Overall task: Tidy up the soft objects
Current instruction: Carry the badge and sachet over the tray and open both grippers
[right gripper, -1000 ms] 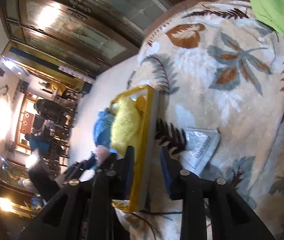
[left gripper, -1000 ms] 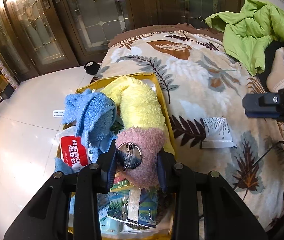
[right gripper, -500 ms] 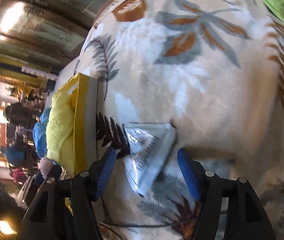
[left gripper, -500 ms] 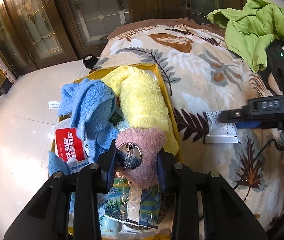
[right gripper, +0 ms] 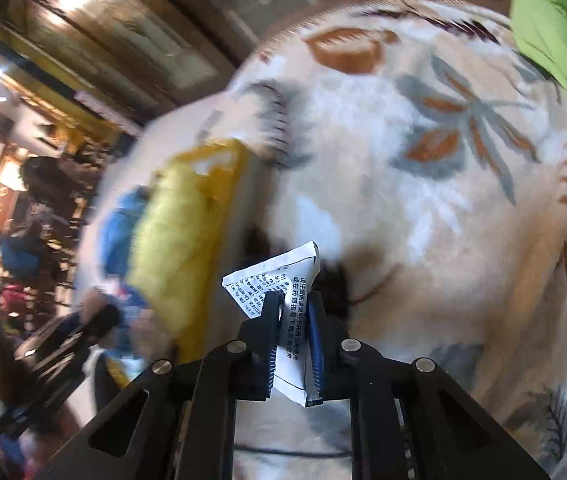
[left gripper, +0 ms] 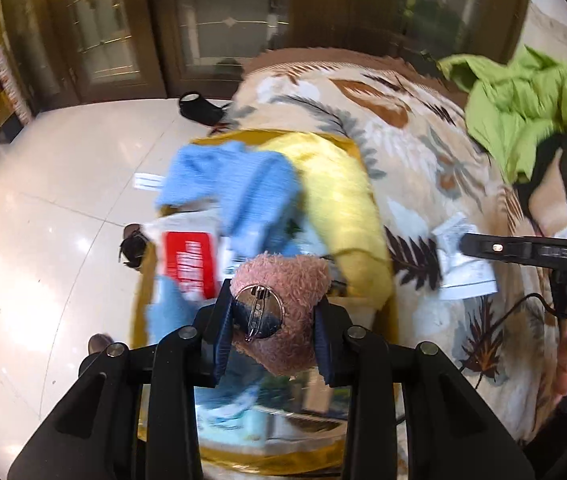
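Gripping a pink plush toy point(left gripper: 283, 312) with a round metal pin on it, the left gripper point(left gripper: 271, 336) has its fingers clenched on both sides. Beyond, at 12 o'clock, a yellow box point(left gripper: 387, 316) holds a yellow towel point(left gripper: 339, 200) and a blue towel point(left gripper: 239, 188). The right gripper point(right gripper: 293, 336) pinches a white printed packet point(right gripper: 279, 276) above the leaf-patterned blanket point(right gripper: 423, 200). A green garment point(right gripper: 555, 36) lies at 1 o'clock.

Left tool point(left gripper: 271, 322) clamped on a pink plush point(left gripper: 283, 280), right tool point(right gripper: 293, 320) pinching a white packet point(right gripper: 279, 276)
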`<state>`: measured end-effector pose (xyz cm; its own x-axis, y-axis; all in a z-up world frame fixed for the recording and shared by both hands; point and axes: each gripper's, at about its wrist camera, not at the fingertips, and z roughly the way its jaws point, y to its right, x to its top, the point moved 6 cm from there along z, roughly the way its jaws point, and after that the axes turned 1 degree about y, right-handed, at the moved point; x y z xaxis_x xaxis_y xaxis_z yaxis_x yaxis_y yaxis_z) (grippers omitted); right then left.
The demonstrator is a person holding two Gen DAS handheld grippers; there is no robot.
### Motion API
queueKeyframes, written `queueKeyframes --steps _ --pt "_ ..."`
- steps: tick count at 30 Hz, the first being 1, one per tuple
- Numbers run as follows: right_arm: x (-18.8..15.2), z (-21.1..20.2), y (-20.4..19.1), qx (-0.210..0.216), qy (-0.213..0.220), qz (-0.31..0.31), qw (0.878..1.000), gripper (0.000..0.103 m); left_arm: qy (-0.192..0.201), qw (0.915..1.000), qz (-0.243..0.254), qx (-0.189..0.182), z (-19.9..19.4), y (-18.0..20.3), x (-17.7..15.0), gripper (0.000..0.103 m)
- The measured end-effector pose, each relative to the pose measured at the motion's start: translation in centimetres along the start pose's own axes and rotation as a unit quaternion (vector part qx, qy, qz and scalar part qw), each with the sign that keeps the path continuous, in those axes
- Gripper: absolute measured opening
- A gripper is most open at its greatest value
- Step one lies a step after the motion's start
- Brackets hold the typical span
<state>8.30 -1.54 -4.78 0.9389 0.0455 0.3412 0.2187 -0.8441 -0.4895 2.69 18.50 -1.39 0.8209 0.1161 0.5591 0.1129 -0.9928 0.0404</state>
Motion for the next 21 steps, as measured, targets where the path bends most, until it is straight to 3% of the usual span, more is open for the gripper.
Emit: queueKeyframes --steps 5,10,13,17,19,21 --pt "0.6 -1.5 -4.0 0.061 0.006 -0.007 0.998 0.014 -0.006 0.9995 -0.031 0.000 0.0 -2.3 -0.2 0.031" --pt "0.2 0.3 -9.7 0.094 -0.014 -0.040 0.995 0.014 -0.025 0.9989 -0.037 -0.016 1.1 -2.1 -0.8 0.032" --pt "-0.6 2.6 -12.5 0.084 -0.030 -0.070 0.994 0.014 -0.034 0.9988 -0.033 -0.013 1.6 -1.7 -1.5 0.033" --pt "-2.0 6.0 -14.1 0.041 -0.046 -0.108 0.992 0.016 -0.044 0.9981 -0.042 0.002 2.7 -2.3 -2.2 0.037" --pt "-2.4 6.5 -14.4 0.030 -0.045 -0.121 0.991 0.023 -0.046 0.9978 -0.048 0.008 2.9 -2.6 -2.4 0.040" --pt "-2.7 5.4 -14.7 0.031 -0.032 -0.132 0.990 0.034 -0.045 0.9978 -0.048 0.014 2.8 -2.8 -2.5 0.051"
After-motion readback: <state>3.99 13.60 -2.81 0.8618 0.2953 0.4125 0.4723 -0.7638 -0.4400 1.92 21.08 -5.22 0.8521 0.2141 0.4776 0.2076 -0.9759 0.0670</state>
